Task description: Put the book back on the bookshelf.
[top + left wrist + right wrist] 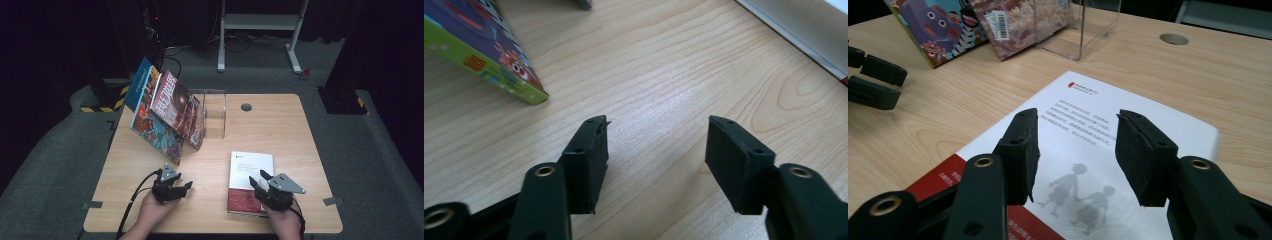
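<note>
Table: light wooden top, carrying all items; a round grommet hole sits near its far edge.
Clear stand: transparent acrylic holder at the far centre-left, with two books propped against its left side.
Leaning books: a blue-and-multicolour picture book outermost and a red-brown covered book between it and the stand, both tilted towards the left.
Flat book: white cover with a red band at its near end, lying face-up on the near right of the table, well apart from the stand.
Long axis: the flat book runs near-to-far, red end towards the person, white end pointing roughly at the stand.
Right gripper: held just over the near end of the flat book; in the right gripper view its jaws stand spread with the cover between and beneath them, gripping nothing.
Left gripper: low over bare wood, left of the flat book; in the left gripper view jaws spread wide and empty, the book's edge just off to its right.
Nearer hand: the right, judged clearly.
Governing relation: the book lies directly under and ahead of the right gripper, so a pickup likely needs an edge raised first, as the cover lies flat on the wood.
</note>
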Motion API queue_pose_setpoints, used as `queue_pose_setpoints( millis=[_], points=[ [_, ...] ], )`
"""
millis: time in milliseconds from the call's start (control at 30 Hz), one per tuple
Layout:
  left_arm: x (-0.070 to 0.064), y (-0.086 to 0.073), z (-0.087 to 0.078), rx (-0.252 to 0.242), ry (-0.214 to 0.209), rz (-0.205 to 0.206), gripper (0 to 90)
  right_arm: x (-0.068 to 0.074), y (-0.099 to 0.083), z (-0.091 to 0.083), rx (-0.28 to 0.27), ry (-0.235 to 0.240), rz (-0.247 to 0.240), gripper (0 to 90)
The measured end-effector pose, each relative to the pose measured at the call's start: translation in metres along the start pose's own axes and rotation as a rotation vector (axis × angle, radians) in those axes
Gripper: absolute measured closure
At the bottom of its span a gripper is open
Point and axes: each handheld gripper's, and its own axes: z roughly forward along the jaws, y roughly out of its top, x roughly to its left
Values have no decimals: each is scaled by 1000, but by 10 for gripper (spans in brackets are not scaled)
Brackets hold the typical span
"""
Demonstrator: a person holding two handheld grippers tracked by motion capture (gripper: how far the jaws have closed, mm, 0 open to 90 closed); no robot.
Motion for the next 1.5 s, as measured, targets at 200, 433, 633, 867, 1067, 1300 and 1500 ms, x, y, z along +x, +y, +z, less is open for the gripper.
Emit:
queue_pose_setpoints(
  millis=[200, 433, 633, 867, 1067, 1300, 1500],
  points=[
    [-1, 1, 2, 16, -1, 15, 377, -11, 1, -5, 35, -13, 48, 488],
    [-9, 1, 5, 28, 28, 86, 327, -20, -2, -6, 67, -26, 81, 385],
    [-12, 2, 7, 40, 43, 91, 281, -32, -6, -6, 107, -44, 137, 258],
    [-11, 2, 7, 41, 51, 82, 252, -38, -10, -3, 142, -11, 203, 221],
    [-12, 2, 7, 41, 52, 81, 252, -39, -12, 0, 174, 10, 229, 202],
    [-12, 1, 7, 41, 53, 81, 252, -39, -17, 6, 226, 29, 268, 150],
    [-12, 1, 7, 39, 54, 81, 252, -37, -19, 9, 250, 17, 243, 139]
  ],
)
